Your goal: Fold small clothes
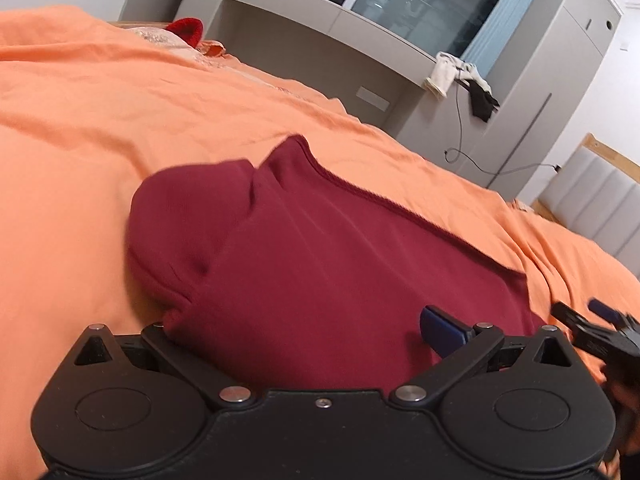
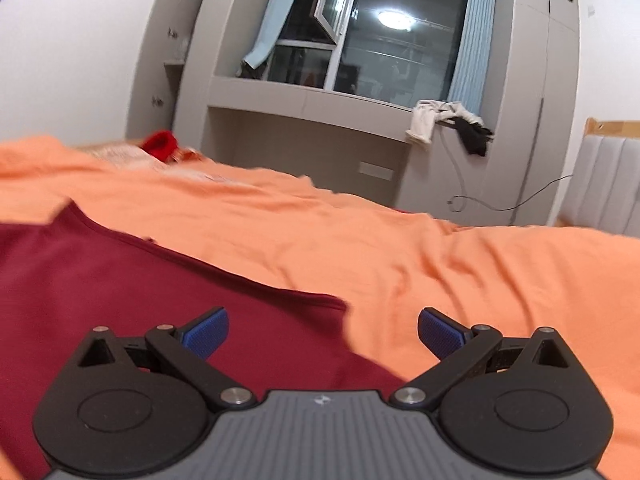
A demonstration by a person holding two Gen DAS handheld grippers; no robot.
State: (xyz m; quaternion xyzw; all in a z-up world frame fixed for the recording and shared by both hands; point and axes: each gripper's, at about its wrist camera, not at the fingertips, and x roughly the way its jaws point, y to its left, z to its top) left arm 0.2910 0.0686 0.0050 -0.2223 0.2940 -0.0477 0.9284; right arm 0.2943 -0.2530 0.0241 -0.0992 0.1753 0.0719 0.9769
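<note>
A dark red garment (image 1: pixel 320 248) lies on the orange bedsheet (image 1: pixel 100 128), with a rounded fold bulging at its left side. My left gripper (image 1: pixel 316 332) is open wide at the garment's near edge. Cloth covers its left finger, and only the right blue pad (image 1: pixel 440 330) shows. In the right wrist view the garment (image 2: pixel 120 280) fills the lower left, and its corner reaches between the fingers. My right gripper (image 2: pixel 324 334) is open with both blue pads bare, one over the garment and one over the sheet (image 2: pixel 400 248). This right gripper (image 1: pixel 600 328) also shows, blurred, at the right edge of the left wrist view.
A bright red knit item (image 1: pixel 186 30) sits at the bed's far end. Behind the bed stands a grey built-in shelf (image 2: pixel 312 100) under a window, with white and black clothes (image 2: pixel 448 122) hanging from its ledge and a cable trailing down. A padded headboard (image 1: pixel 592 200) is at the right.
</note>
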